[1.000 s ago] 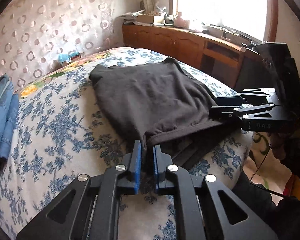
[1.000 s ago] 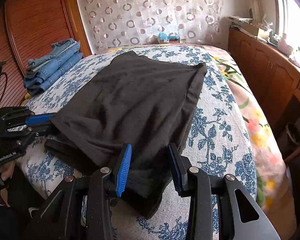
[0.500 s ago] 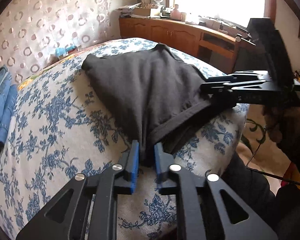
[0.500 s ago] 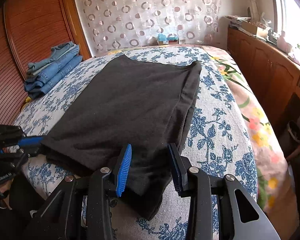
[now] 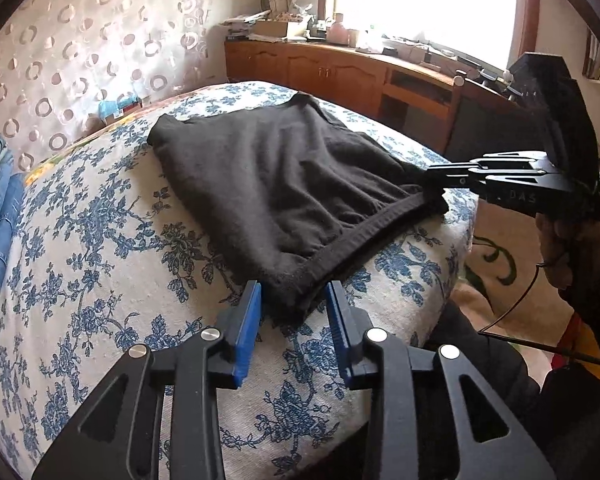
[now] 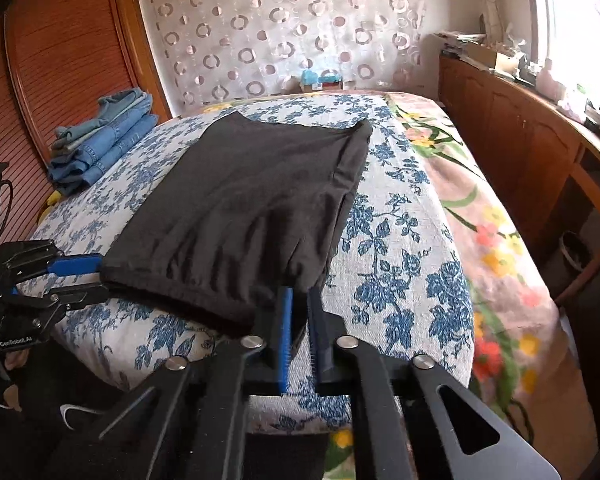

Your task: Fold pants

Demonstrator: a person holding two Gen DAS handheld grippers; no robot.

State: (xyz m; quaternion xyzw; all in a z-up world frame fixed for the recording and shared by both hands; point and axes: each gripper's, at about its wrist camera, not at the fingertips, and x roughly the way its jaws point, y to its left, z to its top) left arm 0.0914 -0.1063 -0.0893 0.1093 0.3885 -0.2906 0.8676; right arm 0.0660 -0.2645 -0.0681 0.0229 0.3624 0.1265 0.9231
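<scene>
While the black pants (image 5: 284,192) lie flat, folded and soft-knit, on the blue-flowered bedspread (image 5: 100,248), I see my left gripper (image 5: 294,312) with its jaws just opened, the ribbed waistband corner loose between the blue pads and neither pad pressing it. My right gripper (image 6: 298,316) has just clamped its jaws on the other waistband corner. Beyond the left jaws, a stack of folded denim jeans (image 6: 100,144) rests on the bed.
</scene>
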